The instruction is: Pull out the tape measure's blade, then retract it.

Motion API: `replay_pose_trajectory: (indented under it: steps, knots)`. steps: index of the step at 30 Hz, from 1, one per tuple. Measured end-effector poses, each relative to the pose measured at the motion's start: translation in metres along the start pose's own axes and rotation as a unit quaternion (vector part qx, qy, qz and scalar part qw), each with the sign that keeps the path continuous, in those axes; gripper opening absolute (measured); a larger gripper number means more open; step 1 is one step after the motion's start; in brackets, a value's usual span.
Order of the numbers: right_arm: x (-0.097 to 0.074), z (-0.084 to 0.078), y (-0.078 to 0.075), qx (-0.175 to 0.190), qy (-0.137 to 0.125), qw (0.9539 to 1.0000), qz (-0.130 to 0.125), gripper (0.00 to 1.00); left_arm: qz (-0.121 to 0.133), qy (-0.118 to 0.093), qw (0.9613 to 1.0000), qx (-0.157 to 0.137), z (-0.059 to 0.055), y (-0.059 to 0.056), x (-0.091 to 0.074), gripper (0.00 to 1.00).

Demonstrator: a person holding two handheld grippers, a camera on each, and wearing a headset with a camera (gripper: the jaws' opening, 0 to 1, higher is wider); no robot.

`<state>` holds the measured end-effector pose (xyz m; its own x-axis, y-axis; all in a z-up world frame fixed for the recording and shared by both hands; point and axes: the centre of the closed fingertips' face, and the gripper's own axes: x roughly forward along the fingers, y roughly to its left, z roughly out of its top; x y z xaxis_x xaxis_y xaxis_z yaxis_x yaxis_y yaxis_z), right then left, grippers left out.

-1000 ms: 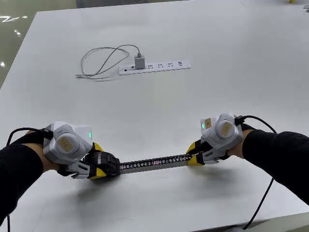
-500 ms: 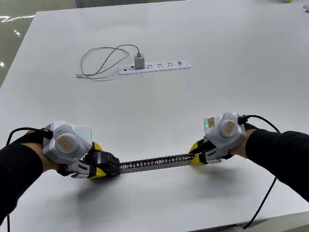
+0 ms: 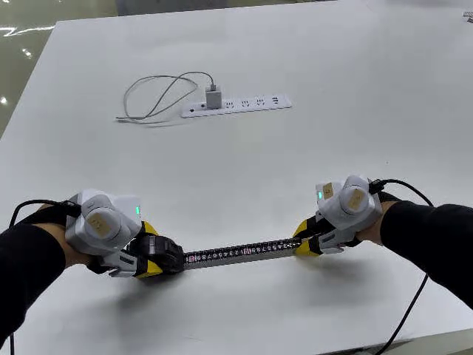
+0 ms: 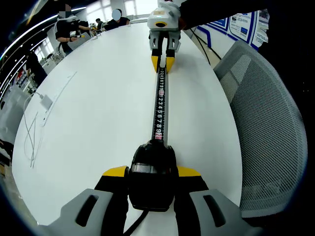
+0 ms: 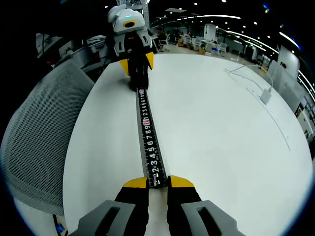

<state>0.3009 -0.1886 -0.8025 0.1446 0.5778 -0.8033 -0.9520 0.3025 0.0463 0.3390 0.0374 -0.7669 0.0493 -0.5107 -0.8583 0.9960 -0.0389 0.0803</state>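
**Jaw state.** The left gripper (image 4: 152, 172) has its jaws closed on the black tape measure case (image 4: 152, 189), with 1 yellow-tipped jaw on each side. The right gripper (image 5: 157, 183) has its jaws closed almost to touching, pinching the free end of the blade (image 5: 146, 128) at the lowest numbers.

**Position.** The blade runs straight between the 2 grippers. Whether it rests on the counter (image 3: 295, 148) or sits just above it cannot be told. The case is near the counter's front edge.

**Step in hand (judged): pull-out, blade partly extended.**
1. Brace the case in the left jaws and allow no rotation.
2. Draw the right gripper away along the blade's own line. An off-axis pull would likely twist or kink the blade.
3. Hold a firm pinch, since a slipped end would probably snap back into the case.
4. For retraction, guide the end back under grip rather than releasing it.

The power strip (image 3: 236, 103) lies well apart from the blade's path.
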Motion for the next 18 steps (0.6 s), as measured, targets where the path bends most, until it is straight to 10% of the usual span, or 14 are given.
replay_pose_trajectory:
  steps: [18]
  knots:
    - [-0.0073,-0.0084,-0.0019,0.008,0.0,1.0,-0.004,0.09,0.0,-0.001,1.0,-0.001,-0.0006,0.0013,-0.0001,0.3]
